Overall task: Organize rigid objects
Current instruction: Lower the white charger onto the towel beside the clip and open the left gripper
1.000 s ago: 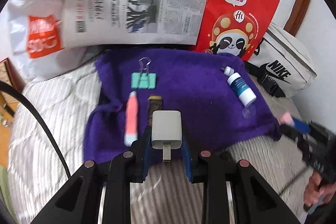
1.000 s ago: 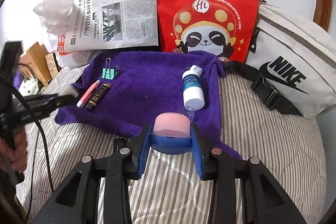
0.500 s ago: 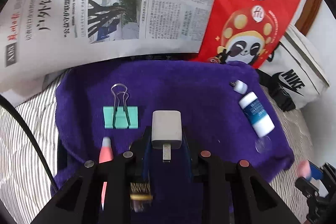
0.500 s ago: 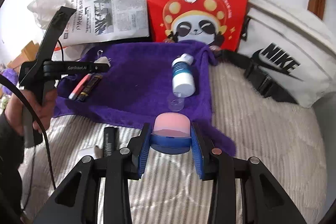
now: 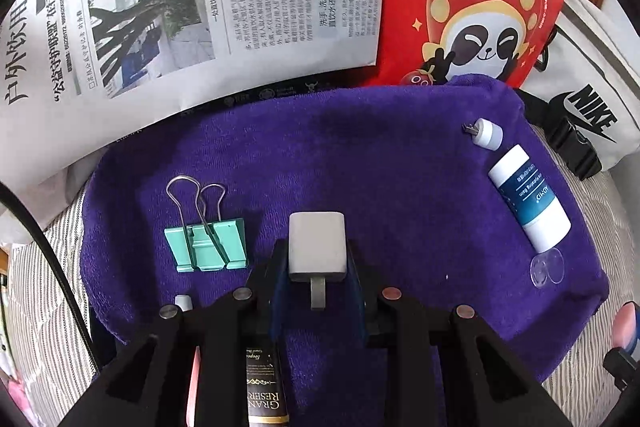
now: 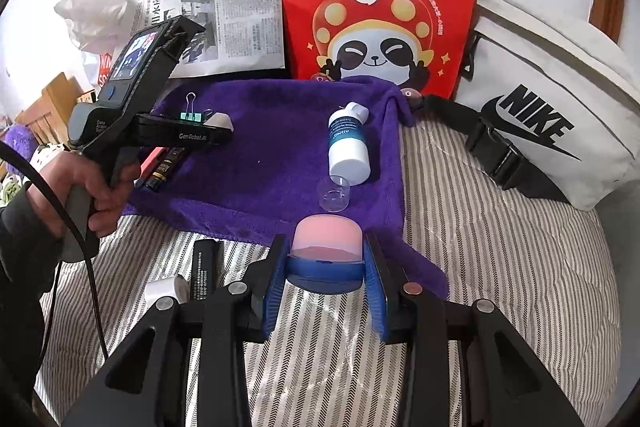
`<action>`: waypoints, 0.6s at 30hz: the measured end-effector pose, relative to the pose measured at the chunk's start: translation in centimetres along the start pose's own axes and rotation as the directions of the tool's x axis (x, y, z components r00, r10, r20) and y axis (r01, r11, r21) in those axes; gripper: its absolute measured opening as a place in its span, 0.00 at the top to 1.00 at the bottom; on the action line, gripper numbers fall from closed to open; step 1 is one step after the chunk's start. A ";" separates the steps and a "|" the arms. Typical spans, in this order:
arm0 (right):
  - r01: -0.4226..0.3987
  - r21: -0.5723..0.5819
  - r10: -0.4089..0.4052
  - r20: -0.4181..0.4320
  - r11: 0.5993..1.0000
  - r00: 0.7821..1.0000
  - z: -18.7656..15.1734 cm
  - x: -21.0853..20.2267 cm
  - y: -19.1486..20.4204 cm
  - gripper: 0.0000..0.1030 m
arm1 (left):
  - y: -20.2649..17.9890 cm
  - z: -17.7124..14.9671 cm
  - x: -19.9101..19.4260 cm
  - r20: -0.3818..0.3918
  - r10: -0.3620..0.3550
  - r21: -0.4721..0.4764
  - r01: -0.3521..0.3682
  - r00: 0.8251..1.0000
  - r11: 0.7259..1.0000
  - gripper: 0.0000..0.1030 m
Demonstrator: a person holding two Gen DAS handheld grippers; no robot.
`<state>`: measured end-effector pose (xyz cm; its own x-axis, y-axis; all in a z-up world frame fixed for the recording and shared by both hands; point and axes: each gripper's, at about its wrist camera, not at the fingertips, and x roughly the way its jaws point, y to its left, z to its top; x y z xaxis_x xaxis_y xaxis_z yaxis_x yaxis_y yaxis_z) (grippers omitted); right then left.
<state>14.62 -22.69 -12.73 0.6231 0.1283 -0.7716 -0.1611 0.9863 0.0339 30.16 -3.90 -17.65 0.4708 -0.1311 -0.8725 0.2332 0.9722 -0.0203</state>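
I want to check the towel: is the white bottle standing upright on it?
No, the white bottle lies on its side on the purple towel.

left gripper (image 5: 317, 267) advanced over purple towel (image 5: 360, 155)

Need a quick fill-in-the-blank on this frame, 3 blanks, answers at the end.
1. The left gripper is shut on a white ____.
2. The binder clip lying on the purple towel is ____ in colour.
3. The right gripper holds a pink and blue object over the ____ bedding.

Missing words: charger; green; striped
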 end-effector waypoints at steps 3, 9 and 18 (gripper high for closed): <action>-0.008 0.011 0.008 0.002 1.000 1.000 0.0 -0.1 -0.1 0.64 | -0.5 -0.1 -0.1 -0.005 -0.006 0.007 0.006 1.000 1.000 0.70; -0.017 0.021 0.017 0.010 1.000 1.000 -0.1 -0.4 0.0 0.64 | -1.3 -1.3 -0.7 -0.021 -0.019 0.007 0.019 1.000 1.000 0.63; -0.061 0.012 0.061 0.029 0.998 0.998 0.4 -0.3 0.4 0.64 | -0.3 -4.1 -6.5 0.041 -0.004 -0.013 0.004 0.999 1.000 0.63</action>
<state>14.65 -22.28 -12.23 0.6341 0.1909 -0.7493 -0.1898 0.9778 0.0886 23.53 -2.50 -13.99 0.5041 -0.1424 -0.8518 0.2242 0.9741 -0.0302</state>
